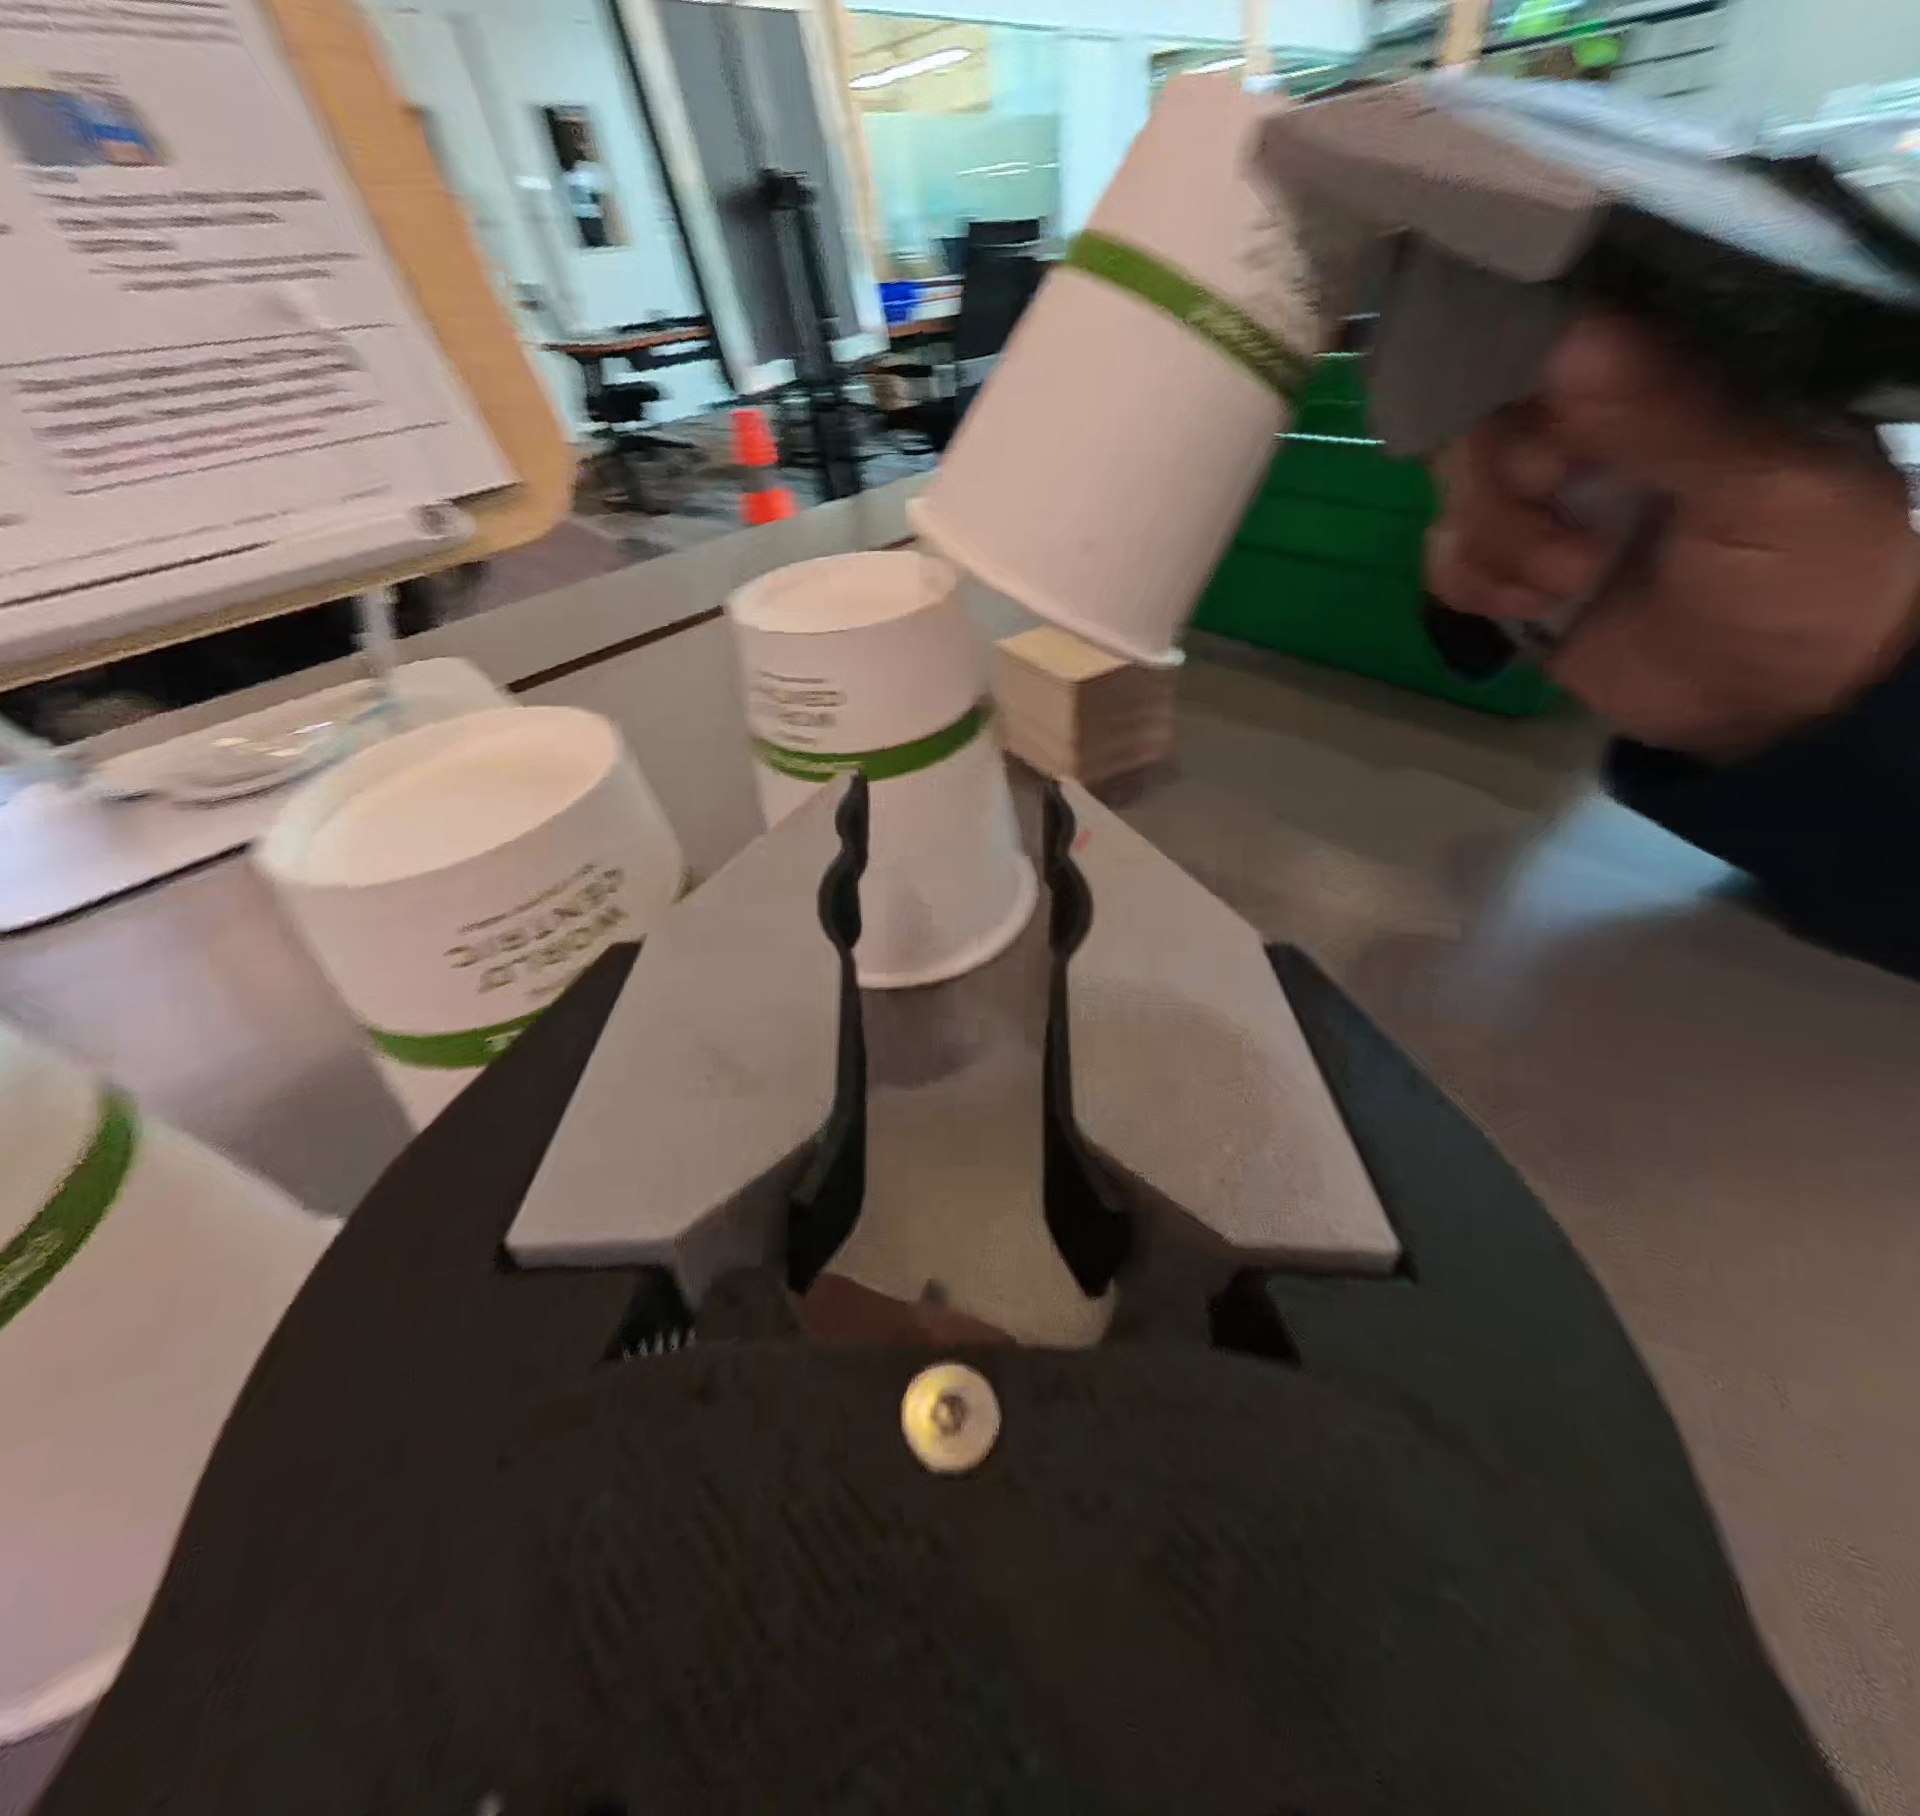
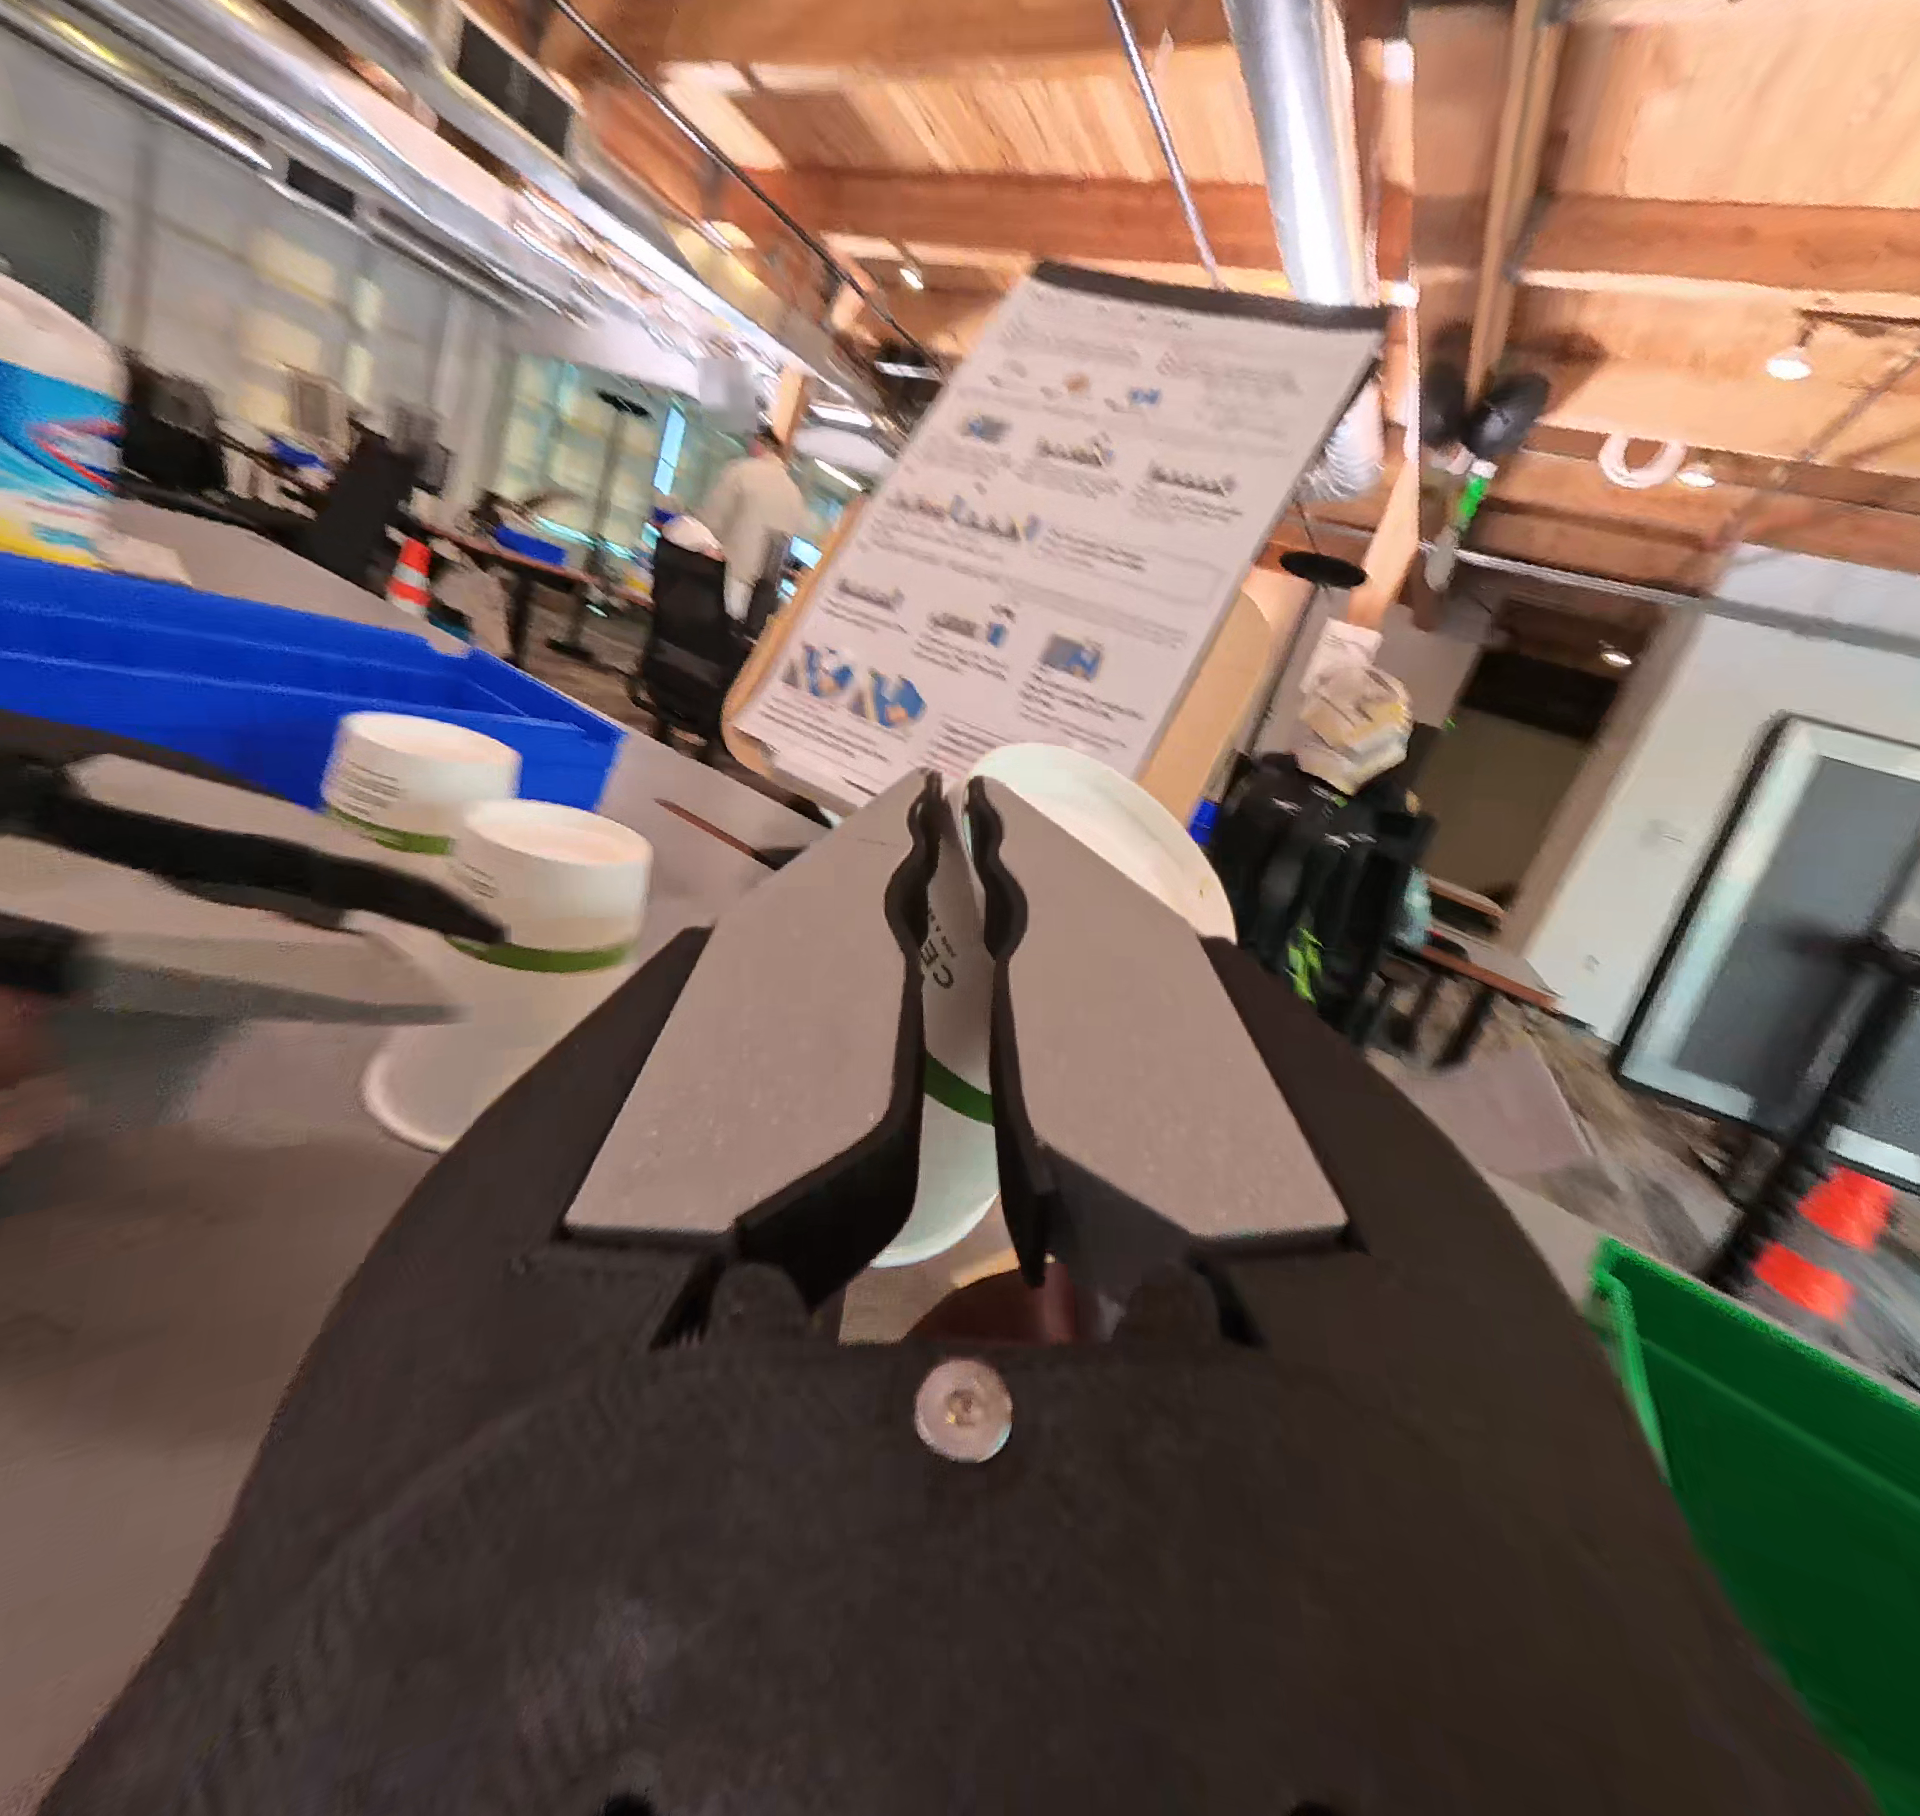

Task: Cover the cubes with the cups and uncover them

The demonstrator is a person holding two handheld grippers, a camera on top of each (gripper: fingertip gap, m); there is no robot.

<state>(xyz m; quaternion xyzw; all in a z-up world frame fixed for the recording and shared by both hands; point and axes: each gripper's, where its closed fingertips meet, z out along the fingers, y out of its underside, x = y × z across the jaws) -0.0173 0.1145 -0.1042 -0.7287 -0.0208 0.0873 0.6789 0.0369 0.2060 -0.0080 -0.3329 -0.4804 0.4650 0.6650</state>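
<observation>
Between the left tongs (image 1: 951, 831), fingers apart, an inverted white paper cup with a green band (image 1: 883, 758) stands on the grey worktop (image 1: 1455, 1091); the cup lies beyond the tips, and no pad is seen pressing on it. Just behind and right of that cup sits a pale wooden cube (image 1: 1086, 717), uncovered. Above the cube, the right tongs (image 2: 951, 810) are clamped on the wall of a second banded cup (image 1: 1132, 384), held tilted in the air with its mouth down toward the cube, rim close over the cube's top. The hand (image 1: 1642, 540) on the right tool shows at the right. Nearer on the left stand two more inverted cups (image 1: 468, 893) (image 1: 62, 1247). Farther out: a poster board (image 1: 187, 260) at left, a green bin (image 1: 1340, 540) behind the cube, and a blue tray (image 2: 260, 665) across the worktop.
</observation>
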